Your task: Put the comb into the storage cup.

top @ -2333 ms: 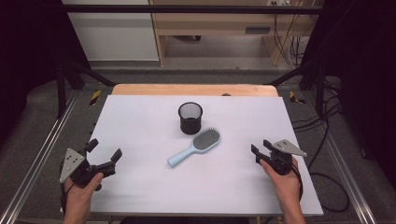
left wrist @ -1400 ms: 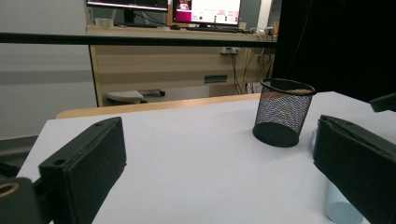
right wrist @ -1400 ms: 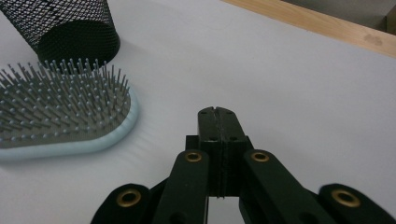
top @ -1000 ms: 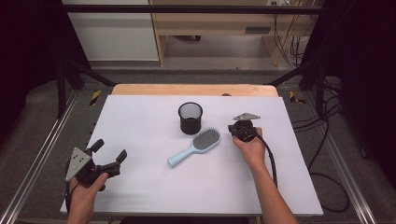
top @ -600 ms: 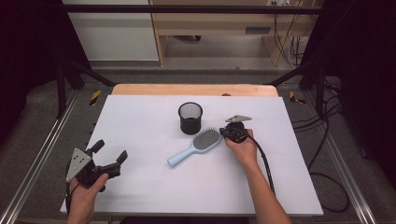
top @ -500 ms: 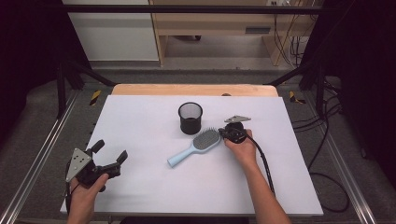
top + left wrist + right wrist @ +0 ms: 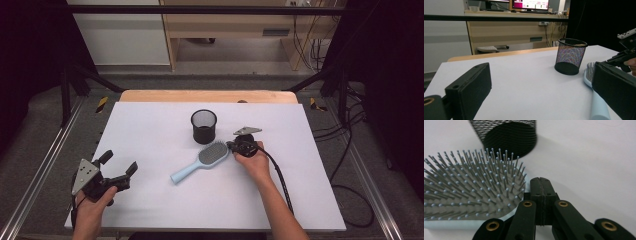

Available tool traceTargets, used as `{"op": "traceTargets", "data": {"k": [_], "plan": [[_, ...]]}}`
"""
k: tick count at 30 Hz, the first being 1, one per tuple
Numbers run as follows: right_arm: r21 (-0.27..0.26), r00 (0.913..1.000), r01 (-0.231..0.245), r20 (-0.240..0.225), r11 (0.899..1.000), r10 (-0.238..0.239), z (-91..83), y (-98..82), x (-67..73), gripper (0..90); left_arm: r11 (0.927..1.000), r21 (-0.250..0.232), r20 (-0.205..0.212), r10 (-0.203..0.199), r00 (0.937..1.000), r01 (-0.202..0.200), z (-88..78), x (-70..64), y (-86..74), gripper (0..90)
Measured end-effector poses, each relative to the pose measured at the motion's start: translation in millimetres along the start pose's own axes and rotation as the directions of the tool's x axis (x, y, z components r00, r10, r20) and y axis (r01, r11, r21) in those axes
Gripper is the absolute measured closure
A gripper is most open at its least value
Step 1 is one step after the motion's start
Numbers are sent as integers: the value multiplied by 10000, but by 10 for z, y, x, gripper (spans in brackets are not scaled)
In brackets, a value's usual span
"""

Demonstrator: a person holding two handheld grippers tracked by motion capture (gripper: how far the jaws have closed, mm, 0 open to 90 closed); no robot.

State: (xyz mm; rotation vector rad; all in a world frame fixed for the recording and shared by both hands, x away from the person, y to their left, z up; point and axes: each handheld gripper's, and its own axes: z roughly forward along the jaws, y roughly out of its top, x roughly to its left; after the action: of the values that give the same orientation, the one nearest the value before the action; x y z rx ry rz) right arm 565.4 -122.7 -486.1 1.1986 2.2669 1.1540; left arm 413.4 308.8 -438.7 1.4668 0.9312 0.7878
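our right hand-held gripper [image 7: 234, 146] sits low on the table [image 7: 310, 200], its jaws pressed together with nothing between them, the closed tip just beside the rim of the hairbrush [image 7: 201, 161] head. in the right gripper view the shut tip [image 7: 541, 185] lies at the edge of the bristle pad [image 7: 471, 192], touching it or nearly so; we cannot tell which. over the last couple of seconds this hand has come in from the right edge of the table to the brush head, and in the last second it has crept closer still. with the jaws shut, we judge this to be a nudge or push on the brush rather than a grab, probably to turn or shift it before it is lifted.

the light-blue paddle brush lies bristles up near the middle of the table, handle pointing toward our left, head just in front of the black mesh pen cup [image 7: 204, 126], which stands upright and apart from it.

our left hand-held gripper [image 7: 119, 167] rests at the near left corner, jaws spread wide and empty, in the same place as before.

we can read no brand, label or writing on the brush or cup.
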Motion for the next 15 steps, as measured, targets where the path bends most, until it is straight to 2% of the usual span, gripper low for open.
{"op": "traceTargets", "data": {"k": [4,5,7,10,11,15], "plan": [[28,9990,301,-328,9995,-300,26,25,184,900,10000,14,14,-18,10000,18,0,0,-1,27],[92,9981,441,-438,9990,-436,44,42,280,900,10000,44,19,-20,10000,20,2,0,-2,27],[125,9978,467,-476,9988,-460,50,47,316,900,10000,46,28,-19,10000,19,2,-2,-2,27],[202,9952,735,-666,9971,-720,92,71,482,900,10000,63,37,-8,10000,8,0,-3,-1,27],[202,9952,735,-666,9971,-720,92,71,482,900,10000,63,37,-8,10000,8,0,-3,-1,27],[289,9916,943,-916,9951,-913,122,84,639,900,9999,110,139,-68,9999,67,7,-5,-5,28]]}}
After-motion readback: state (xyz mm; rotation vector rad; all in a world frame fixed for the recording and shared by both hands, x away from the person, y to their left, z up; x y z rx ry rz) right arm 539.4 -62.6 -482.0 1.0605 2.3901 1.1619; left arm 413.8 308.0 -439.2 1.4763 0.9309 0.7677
